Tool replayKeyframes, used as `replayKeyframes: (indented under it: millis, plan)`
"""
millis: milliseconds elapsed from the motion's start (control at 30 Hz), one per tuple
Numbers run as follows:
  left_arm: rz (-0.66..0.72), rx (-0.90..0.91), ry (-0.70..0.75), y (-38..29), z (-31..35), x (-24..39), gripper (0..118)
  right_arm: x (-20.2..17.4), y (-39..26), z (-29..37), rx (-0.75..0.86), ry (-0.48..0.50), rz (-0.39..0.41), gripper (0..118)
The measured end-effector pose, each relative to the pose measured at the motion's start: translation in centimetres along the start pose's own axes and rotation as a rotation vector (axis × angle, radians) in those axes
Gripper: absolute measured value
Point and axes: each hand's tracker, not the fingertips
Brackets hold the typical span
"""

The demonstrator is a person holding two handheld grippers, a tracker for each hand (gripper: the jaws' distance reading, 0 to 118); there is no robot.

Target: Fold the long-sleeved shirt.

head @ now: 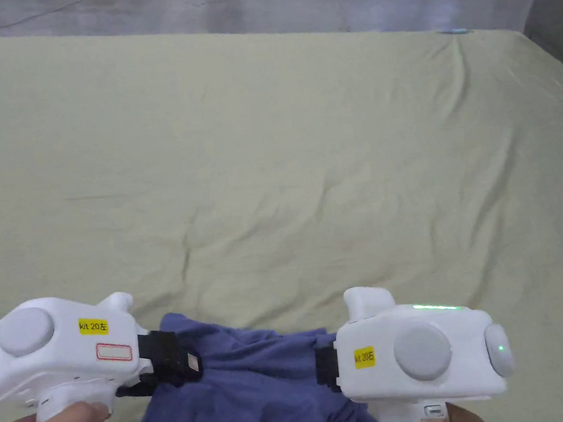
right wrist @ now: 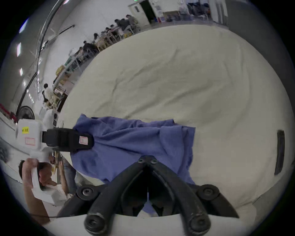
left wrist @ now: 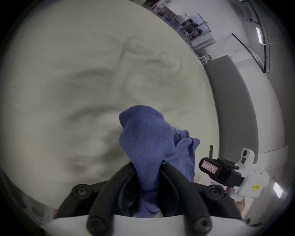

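Shirt (head: 255,387), blue and bunched, is held between the two hand-held grippers above the near edge of the bed (head: 281,158). The left hand-held gripper (left wrist: 147,174) is clamped on a bunched fold; the right hand-held gripper (right wrist: 147,161) is closed on another edge. Spreading seems in hand: laying it flat ahead is called for next. Its long axis cannot be told; the cloth spans gripper to gripper.

A bed (head: 306,155) carries a pale green sheet (head: 253,130), creased in long wrinkles across its middle. A small blue object (head: 458,31) lies at the bed's far right corner. A dark flat object (right wrist: 279,151) rests near its right edge. Beyond the bed, people sit at desks (right wrist: 111,34), and a fan (right wrist: 25,112) stands on the floor.
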Motion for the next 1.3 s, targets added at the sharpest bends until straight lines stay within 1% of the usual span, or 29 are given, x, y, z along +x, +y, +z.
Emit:
replayKeyframes:
  millis: [67, 100, 167, 200, 267, 300, 333, 400, 433, 533, 567, 633, 667, 767, 800, 833, 867, 900, 933, 1000, 1100, 1133, 1167, 1200, 1233, 1267, 1300]
  plan:
    - [0.0, 0.019, 0.05, 0.9, 2.5, -2.0, 5, -2.7, 0.2, -0.7, 0.006, 0.02, 0.017, 0]
    - [0.0, 0.022, 0.085, 1.2, 3.9, -3.2, 5, -4.3, 0.2, -1.3, 0.008, 0.041, 0.013, 0]
    - [0.001, 0.025, 0.169, 2.0, 6.3, -6.0, 5, -7.7, 0.1, -2.5, -0.014, 0.119, -0.022, 0]
    - [0.011, 0.036, 0.212, 2.3, 7.3, -7.3, 5, -9.0, 0.1, -3.0, -0.02, 0.143, -0.021, 0]
    - [0.027, 0.07, 0.313, 2.9, 9.6, -10.4, 5, -12.6, -0.1, -4.0, -0.023, 0.155, 0.032, 0]
    - [0.055, 0.068, 0.331, 3.2, 10.6, -12.2, 5, -14.3, -0.2, -4.4, -0.021, 0.156, 0.061, 0]
    - [0.097, 0.069, 0.32, 3.5, 11.5, -14.4, 5, -16.1, -0.3, -4.8, -0.024, 0.162, 0.083, 0]
    - [0.129, 0.062, 0.331, 3.9, 12.9, -17.4, 5, -18.6, -0.6, -5.3, -0.036, 0.204, 0.091, 0]
    - [0.118, 0.073, 0.389, 4.1, 13.7, -18.8, 5, -19.7, -0.8, -5.5, -0.048, 0.225, 0.102, 0]
    - [0.114, 0.051, 0.499, 4.9, 14.9, -21.7, 5, -22.3, -1.6, -5.4, -0.061, 0.269, 0.156, 0]
    - [0.111, 0.048, 0.5, 5.0, 15.0, -22.3, 5, -22.7, -1.9, -5.4, -0.069, 0.278, 0.169, 0]
    - [0.101, 0.021, 0.553, 5.4, 14.9, -23.0, 5, -23.3, -2.3, -5.5, -0.081, 0.289, 0.184, 0]
    - [0.125, 0.005, 0.541, 5.3, 14.6, -23.2, 5, -23.4, -2.4, -5.5, -0.082, 0.292, 0.188, 0]
    - [0.118, 0.012, 0.547, 5.1, 13.7, -22.6, 5, -23.6, -2.4, -5.4, -0.082, 0.307, 0.206, 0]
    - [0.096, 0.04, 0.581, 5.0, 13.6, -22.2, 12, -23.6, -2.3, -5.3, -0.079, 0.307, 0.206, 0]
    - [0.071, 0.079, 0.638, 4.7, 13.6, -21.3, 34, -23.5, -2.2, -5.1, -0.076, 0.307, 0.207, 0]
    - [0.041, 0.103, 0.671, 4.6, 13.6, -20.6, 70, -23.3, -2.2, -5.0, -0.073, 0.306, 0.21, 0]
    - [0.014, 0.115, 0.67, 4.7, 14.0, -20.1, 109, -23.2, -2.1, -4.8, -0.069, 0.307, 0.212, 0]
    - [-0.001, 0.161, 0.657, 4.5, 14.6, -19.1, 118, -22.9, -1.9, -4.5, -0.065, 0.308, 0.213, 0]
    - [-0.002, 0.255, 0.653, 4.5, 16.2, -16.7, 117, -22.1, -1.5, -3.4, -0.047, 0.31, 0.209, 0]
    - [-0.017, 0.379, 0.528, 4.9, 18.9, -12.3, 117, -20.1, -0.5, -0.9, 0.004, 0.314, 0.201, 0]
    - [-0.027, 0.423, 0.478, 5.1, 19.6, -10.3, 117, -19.3, 0.0, 0.3, 0.036, 0.311, 0.23, 0]
    - [-0.032, 0.438, 0.442, 5.3, 20.2, -8.6, 117, -18.5, 0.6, 1.5, 0.065, 0.307, 0.256, 0]
    - [-0.047, 0.438, 0.382, 5.4, 20.7, -6.2, 106, -17.3, 1.3, 3.1, 0.11, 0.296, 0.266, 0]
    - [-0.084, 0.439, 0.334, 5.3, 21.1, -3.4, 77, -15.9, 2.2, 4.9, 0.16, 0.282, 0.26, 0]
    - [-0.169, 0.477, 0.317, 5.1, 21.4, -0.4, 31, -14.3, 3.0, 6.9, 0.209, 0.265, 0.252, 0]
    - [-0.241, 0.509, 0.337, 5.0, 21.5, 2.2, 0, -12.9, 3.8, 8.7, 0.258, 0.246, 0.246, 0]
